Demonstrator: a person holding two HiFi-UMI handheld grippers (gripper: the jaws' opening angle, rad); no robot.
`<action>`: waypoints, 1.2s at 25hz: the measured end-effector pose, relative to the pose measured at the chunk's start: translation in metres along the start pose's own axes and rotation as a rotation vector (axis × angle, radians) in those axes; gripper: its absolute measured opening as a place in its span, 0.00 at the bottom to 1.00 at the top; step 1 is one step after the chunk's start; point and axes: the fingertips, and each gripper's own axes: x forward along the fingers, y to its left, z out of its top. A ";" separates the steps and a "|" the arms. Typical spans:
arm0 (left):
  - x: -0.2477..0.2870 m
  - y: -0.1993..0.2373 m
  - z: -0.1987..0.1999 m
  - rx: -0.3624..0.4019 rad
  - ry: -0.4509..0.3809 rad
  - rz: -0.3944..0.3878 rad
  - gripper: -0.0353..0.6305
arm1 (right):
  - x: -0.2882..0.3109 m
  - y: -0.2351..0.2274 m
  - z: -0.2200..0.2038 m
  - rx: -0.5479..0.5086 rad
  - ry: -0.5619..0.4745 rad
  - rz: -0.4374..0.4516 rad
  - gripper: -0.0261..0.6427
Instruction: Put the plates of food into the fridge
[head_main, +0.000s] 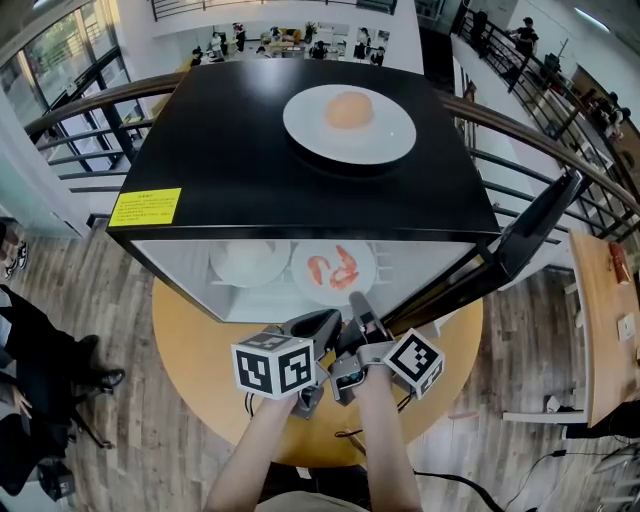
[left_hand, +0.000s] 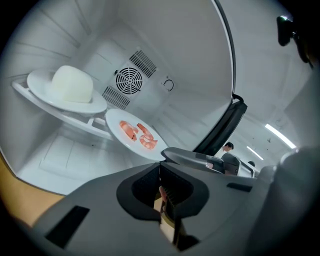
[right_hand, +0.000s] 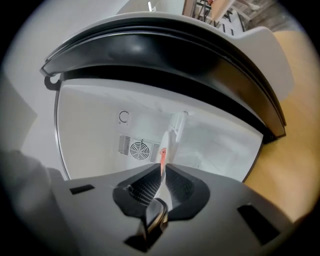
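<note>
A white plate of shrimp (head_main: 334, 268) sits on the right of the shelf inside the open black fridge (head_main: 250, 170). My right gripper (head_main: 358, 303) is shut on its near rim; in the right gripper view the plate (right_hand: 163, 145) shows edge-on between the jaws of that gripper (right_hand: 162, 170). My left gripper (head_main: 322, 325) is beside it at the fridge mouth, shut with nothing in it (left_hand: 160, 167), just short of the shrimp plate (left_hand: 135, 134). A plate of white food (head_main: 248, 262) (left_hand: 65, 92) rests at the shelf's left. Another plate with an orange bun (head_main: 349, 123) stands on the fridge top.
The fridge stands on a round wooden table (head_main: 190, 340). Its door (head_main: 540, 230) hangs open to the right. A fan vent (left_hand: 129, 80) is in the back wall. A railing and a drop to a lower floor lie behind the fridge.
</note>
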 end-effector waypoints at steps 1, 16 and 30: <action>0.001 -0.002 0.002 0.010 0.001 -0.005 0.06 | 0.001 0.002 0.000 -0.041 0.007 -0.009 0.07; 0.013 -0.001 -0.001 0.207 0.015 0.085 0.06 | -0.038 0.014 0.011 -0.859 -0.079 -0.197 0.17; 0.028 0.015 0.025 0.262 -0.051 0.142 0.06 | -0.054 0.012 0.015 -0.938 -0.100 -0.206 0.10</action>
